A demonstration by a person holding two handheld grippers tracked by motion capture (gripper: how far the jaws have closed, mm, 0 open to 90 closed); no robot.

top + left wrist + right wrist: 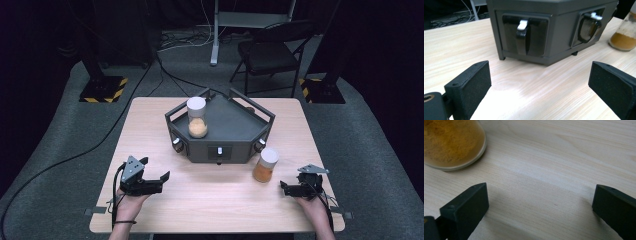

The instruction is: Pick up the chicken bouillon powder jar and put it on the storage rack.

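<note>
Resting on the table (165,212), both grippers are gaping wide, holding nothing: left gripper (156,176) facing the grey box (225,127), right gripper (283,187) sitting near the jar (265,165).

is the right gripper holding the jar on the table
No, the right gripper is open on the table, apart from the jar standing beside it.
</note>
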